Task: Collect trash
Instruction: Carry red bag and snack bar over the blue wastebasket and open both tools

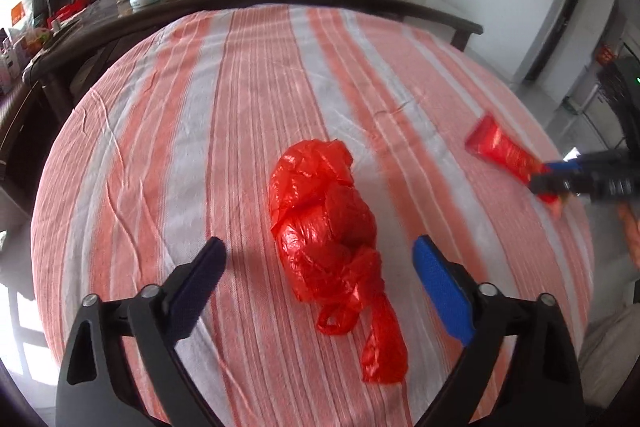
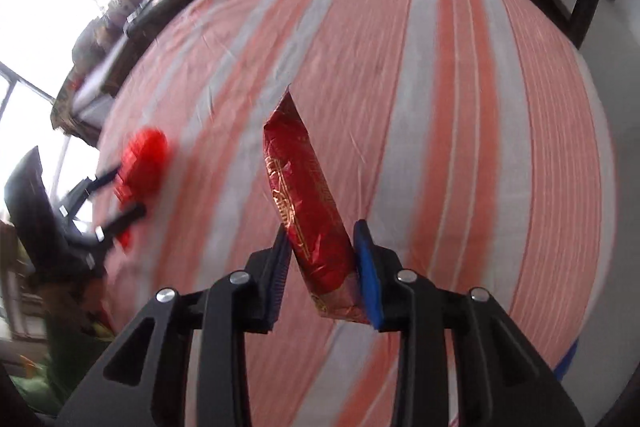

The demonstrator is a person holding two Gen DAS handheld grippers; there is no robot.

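Right gripper (image 2: 322, 247) pinches red wrapper (image 2: 306, 211); left gripper (image 1: 320, 267) spread wide, red bag (image 1: 324, 227) between its fingers, untouched.

The left gripper (image 1: 320, 259) pointed steeply down with its jaws spread wide, one finger on each side of the red bag (image 1: 328, 227), neither pad touching it. The right gripper (image 2: 322, 247) also pointed steeply down, its jaws drawn in and both pads pressed on the red packet (image 2: 304, 203). In the left wrist view, part of the person's hand (image 1: 630, 227) showed behind it.
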